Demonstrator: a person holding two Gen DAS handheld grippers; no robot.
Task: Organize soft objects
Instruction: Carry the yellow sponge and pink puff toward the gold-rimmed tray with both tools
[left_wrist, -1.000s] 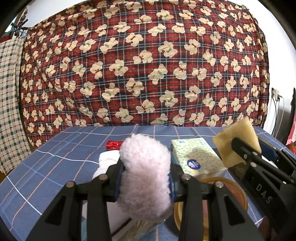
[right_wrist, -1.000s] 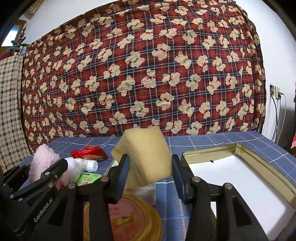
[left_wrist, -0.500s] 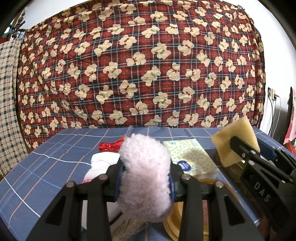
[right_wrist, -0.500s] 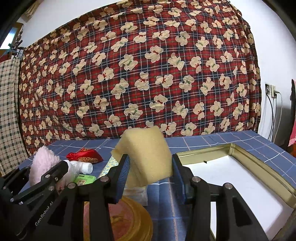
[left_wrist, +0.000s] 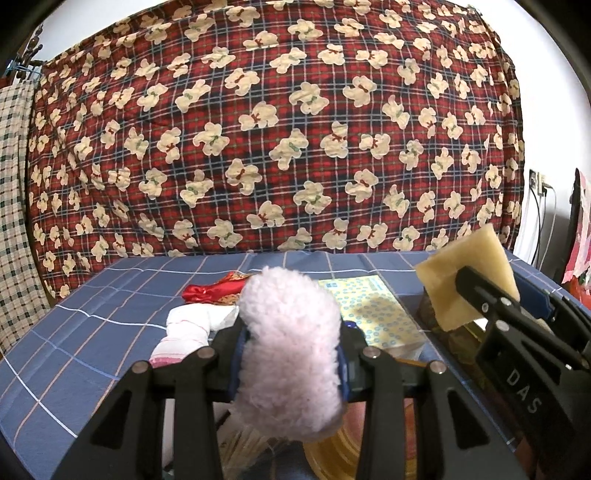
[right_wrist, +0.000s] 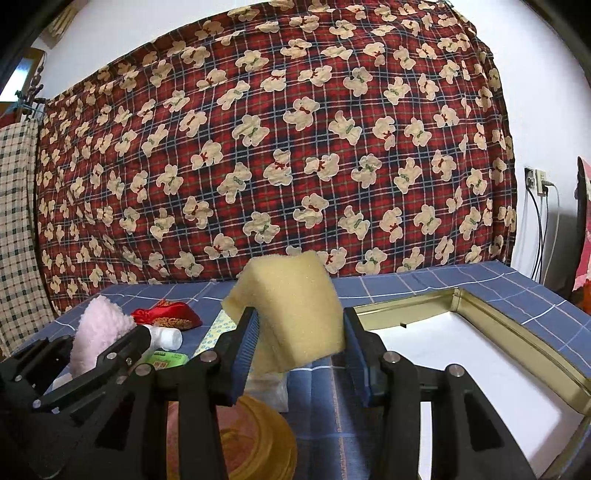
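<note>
Left gripper (left_wrist: 290, 360) clamps pink plush (left_wrist: 291, 354); right gripper (right_wrist: 299, 356) clamps yellow sponge (right_wrist: 291, 310). Both compress easily and may slip before reaching the tin (right_wrist: 517, 332).

The round gold tin (right_wrist: 258, 439) is half hidden behind the hand-held gripper

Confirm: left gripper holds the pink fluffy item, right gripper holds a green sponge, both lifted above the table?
Not quite. The sponge in the right gripper is pale yellow, not green; the right wrist view shows it. The rest stands: the left gripper holds the pink fluffy item, both above the table.
</note>
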